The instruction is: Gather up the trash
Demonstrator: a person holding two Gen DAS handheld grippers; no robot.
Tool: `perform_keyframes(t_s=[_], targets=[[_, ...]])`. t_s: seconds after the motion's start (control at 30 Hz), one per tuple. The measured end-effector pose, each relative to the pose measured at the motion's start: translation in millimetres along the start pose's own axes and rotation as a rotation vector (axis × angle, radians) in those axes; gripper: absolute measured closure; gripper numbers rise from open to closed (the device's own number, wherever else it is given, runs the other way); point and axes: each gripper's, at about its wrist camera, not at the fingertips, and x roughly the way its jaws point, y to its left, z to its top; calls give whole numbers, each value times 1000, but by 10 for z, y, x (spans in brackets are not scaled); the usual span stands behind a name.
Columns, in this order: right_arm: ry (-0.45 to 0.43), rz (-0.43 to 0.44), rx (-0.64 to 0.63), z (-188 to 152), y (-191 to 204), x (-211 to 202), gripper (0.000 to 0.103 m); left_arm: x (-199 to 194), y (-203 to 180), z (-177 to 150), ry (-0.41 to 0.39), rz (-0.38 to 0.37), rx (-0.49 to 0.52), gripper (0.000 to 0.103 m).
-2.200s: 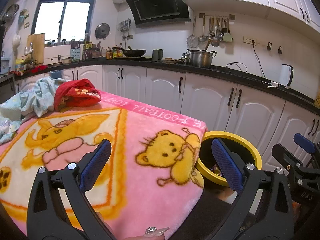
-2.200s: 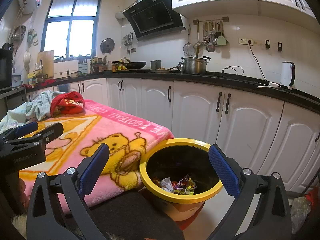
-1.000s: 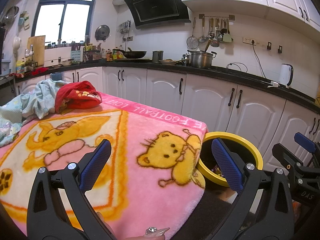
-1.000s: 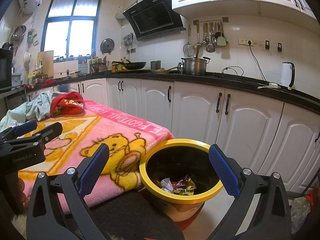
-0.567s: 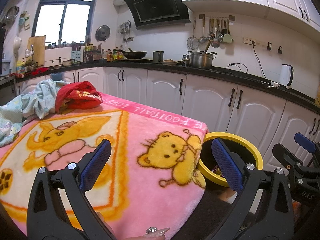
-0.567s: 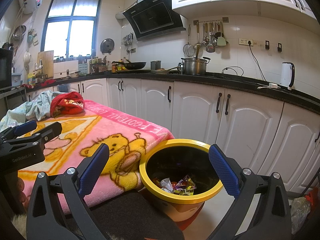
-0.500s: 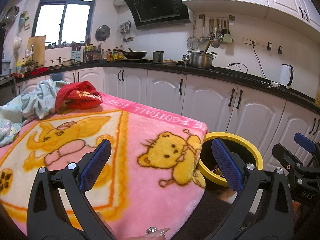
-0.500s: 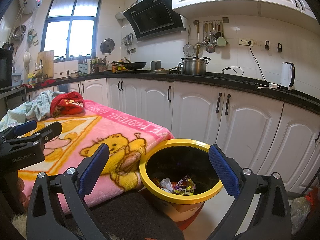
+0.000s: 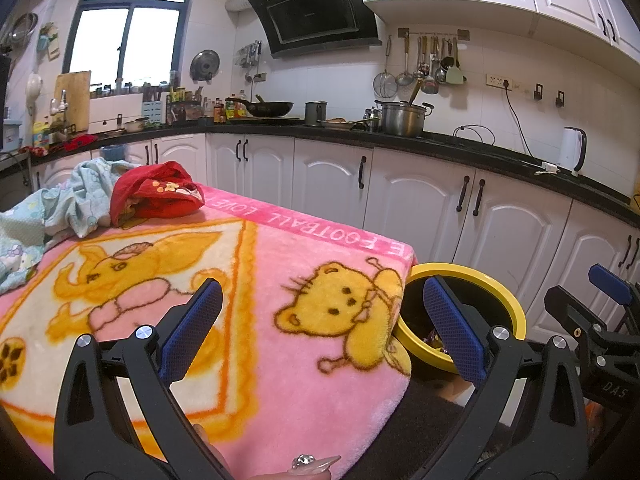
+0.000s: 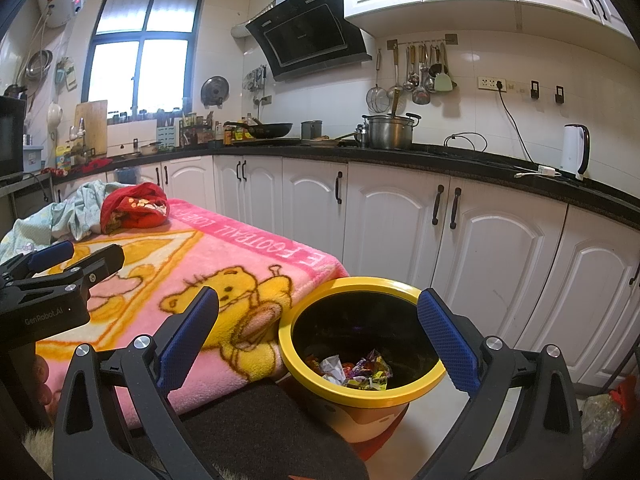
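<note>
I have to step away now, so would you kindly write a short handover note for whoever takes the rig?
Left tool: open, empty, over the pink blanket.
Right tool: open, empty, aimed at the yellow-rimmed bin.
Bin stands on the floor against the blanket's corner, with crumpled wrappers already inside.
No loose trash shows on the blanket; only the red cloth and pale blue cloth lie at its far end.
Left: check around for remaining trash.

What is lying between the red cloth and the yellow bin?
Only bare pink blanket lies between red cloth and yellow bin; right wrist view.
</note>
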Motion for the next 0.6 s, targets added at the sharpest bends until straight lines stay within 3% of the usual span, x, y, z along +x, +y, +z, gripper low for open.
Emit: perform_keyframes(t_s=[0.27, 0.43, 0.6], targets=[[2, -1, 1, 3, 1, 6, 6, 6, 47, 4, 8, 9, 9, 11], [0, -3, 1, 18, 0, 14, 6, 45, 106, -55, 64, 25, -7, 11], [-11, 88, -16, 246, 168, 124, 6, -84, 654, -7, 124, 102, -158, 11]])
